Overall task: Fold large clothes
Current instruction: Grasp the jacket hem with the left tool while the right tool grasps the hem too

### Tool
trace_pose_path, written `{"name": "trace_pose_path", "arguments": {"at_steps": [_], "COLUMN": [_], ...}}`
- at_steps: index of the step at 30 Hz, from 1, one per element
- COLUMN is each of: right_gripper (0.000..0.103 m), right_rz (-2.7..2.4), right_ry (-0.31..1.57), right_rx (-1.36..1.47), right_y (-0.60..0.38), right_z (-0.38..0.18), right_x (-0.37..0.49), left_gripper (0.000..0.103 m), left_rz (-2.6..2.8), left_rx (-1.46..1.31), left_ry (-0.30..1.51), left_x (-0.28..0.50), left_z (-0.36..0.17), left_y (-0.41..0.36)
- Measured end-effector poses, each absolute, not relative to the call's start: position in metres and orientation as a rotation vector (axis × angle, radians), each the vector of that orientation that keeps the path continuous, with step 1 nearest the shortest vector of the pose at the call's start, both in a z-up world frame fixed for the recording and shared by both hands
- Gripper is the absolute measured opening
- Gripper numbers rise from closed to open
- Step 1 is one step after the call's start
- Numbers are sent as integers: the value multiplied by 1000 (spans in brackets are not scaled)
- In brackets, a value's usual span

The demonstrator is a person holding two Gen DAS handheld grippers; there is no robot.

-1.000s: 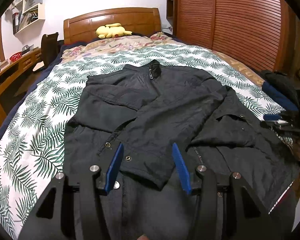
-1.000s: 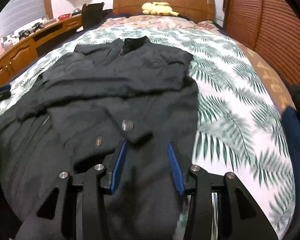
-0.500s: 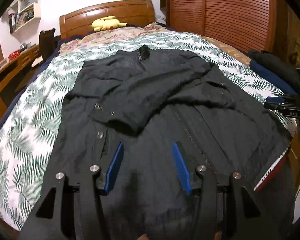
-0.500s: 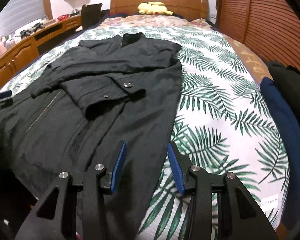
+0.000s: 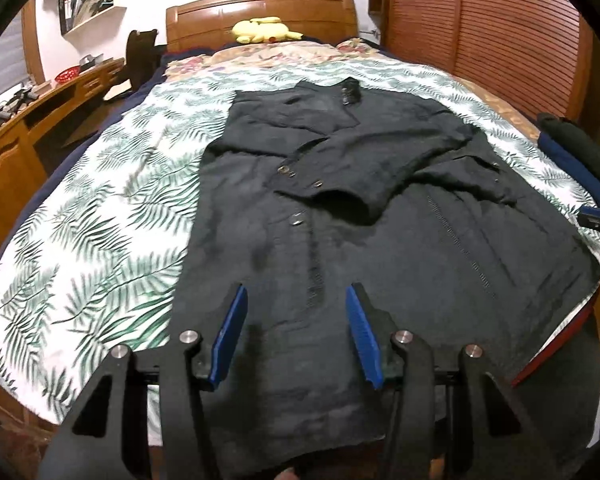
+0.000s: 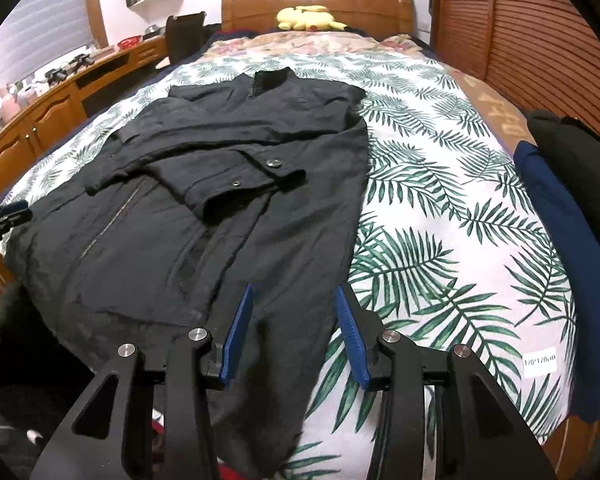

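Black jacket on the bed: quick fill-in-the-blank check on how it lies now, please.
1. The black jacket lies on a bedspread printed with green ____.
2. Its collar points toward the wooden ____.
3. Both sleeves are folded ____ the jacket's front.
4. The yellow plush toy rests at the ____ of the bed.

Missing words: leaves; headboard; across; head

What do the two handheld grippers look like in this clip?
Both match. The left gripper and the right gripper each have matte black angular frames with triangular cut-outs, round silver bolt heads at the joints, and two flat blue ribbed pads lining the jaws. No cables, markings or sleeves show.
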State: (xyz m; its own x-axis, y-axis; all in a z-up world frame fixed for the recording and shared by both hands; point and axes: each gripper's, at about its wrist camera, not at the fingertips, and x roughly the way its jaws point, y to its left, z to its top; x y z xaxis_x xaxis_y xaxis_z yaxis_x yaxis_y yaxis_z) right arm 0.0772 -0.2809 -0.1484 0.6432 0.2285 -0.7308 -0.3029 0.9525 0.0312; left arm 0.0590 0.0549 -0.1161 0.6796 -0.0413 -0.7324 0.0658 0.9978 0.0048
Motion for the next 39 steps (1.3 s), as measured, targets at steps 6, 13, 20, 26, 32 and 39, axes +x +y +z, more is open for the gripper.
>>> {"name": "trace_pose_path", "arguments": {"at_steps": [6, 13, 20, 26, 32, 39], "right_gripper": [55, 56, 57, 61, 62, 62], "right_rz": [318, 331, 321, 320, 324, 324], "right_ry": [824, 857, 881, 888, 887, 880], "right_rx": [-103, -117, -123, -167, -171, -174], "right_y": [-272, -265, -265, -258, -255, -254], "right_z": [-149, -164, -179, -186, -193, -193], "right_x": [67, 69, 75, 74, 74, 74], "left_gripper": [50, 50, 50, 50, 50, 49], "left_rz": [-2, 27, 16, -14, -19, -23], "left_rx": [-5, -61, -87, -71, -69, -81], "left_ry": [831, 824, 815, 817, 820, 822], "left_x": [41, 28, 23, 23, 24, 25], "left_z": [-119, -121, -131, -135, -140, -142], "left_y": [85, 115, 119, 112, 106, 108]}}
